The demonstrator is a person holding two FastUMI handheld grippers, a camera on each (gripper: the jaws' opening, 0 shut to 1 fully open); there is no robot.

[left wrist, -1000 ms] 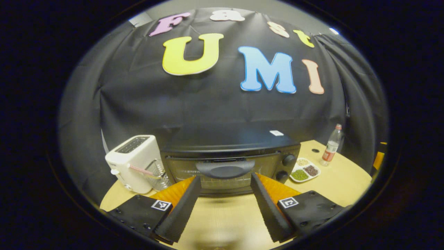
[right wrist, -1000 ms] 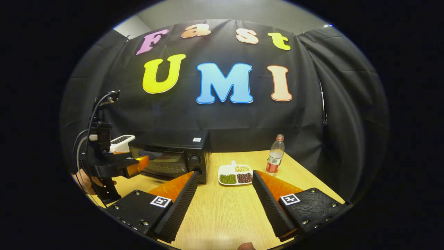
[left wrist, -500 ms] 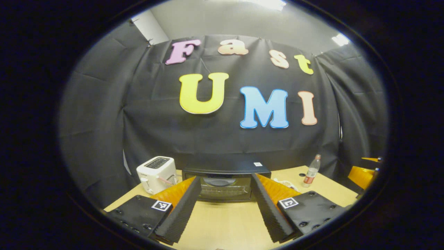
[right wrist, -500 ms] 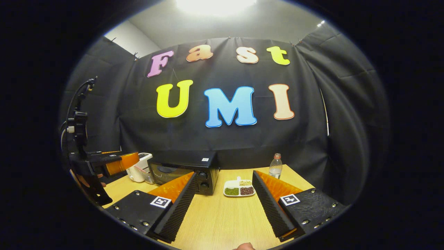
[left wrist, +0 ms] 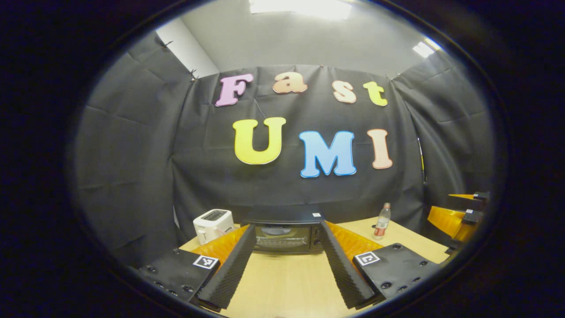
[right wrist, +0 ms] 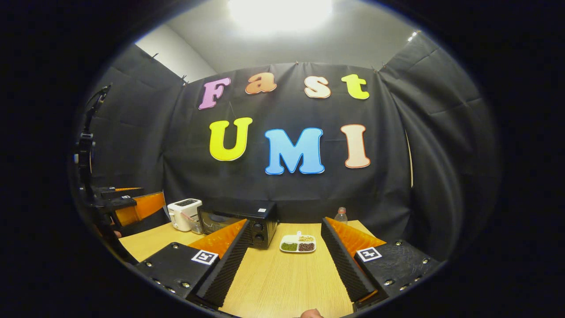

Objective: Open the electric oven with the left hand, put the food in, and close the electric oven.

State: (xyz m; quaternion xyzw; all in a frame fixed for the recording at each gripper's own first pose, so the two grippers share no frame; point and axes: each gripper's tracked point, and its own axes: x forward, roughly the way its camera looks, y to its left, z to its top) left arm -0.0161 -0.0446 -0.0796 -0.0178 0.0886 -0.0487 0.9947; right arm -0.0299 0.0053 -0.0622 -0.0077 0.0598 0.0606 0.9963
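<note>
On the pale wood worktop [right wrist: 282, 282], far side, stood black oven [left wrist: 284, 232], door shut, beside white toaster [left wrist: 213, 224]. Left tool [left wrist: 286, 269] and right tool [right wrist: 282, 269] spread wide, gripping nothing.

Counter [right wrist: 282, 282], light wood: toaster [right wrist: 185, 214], electric oven [right wrist: 240, 223], divided food dish [right wrist: 298, 244], bottle [right wrist: 340, 215].

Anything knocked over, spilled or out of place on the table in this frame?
Nothing stands out. The oven sits square with its door shut, the toaster and bottle stand upright, and the divided dish lies flat with its contents inside. Both grippers, left and right, are open and empty.
</note>
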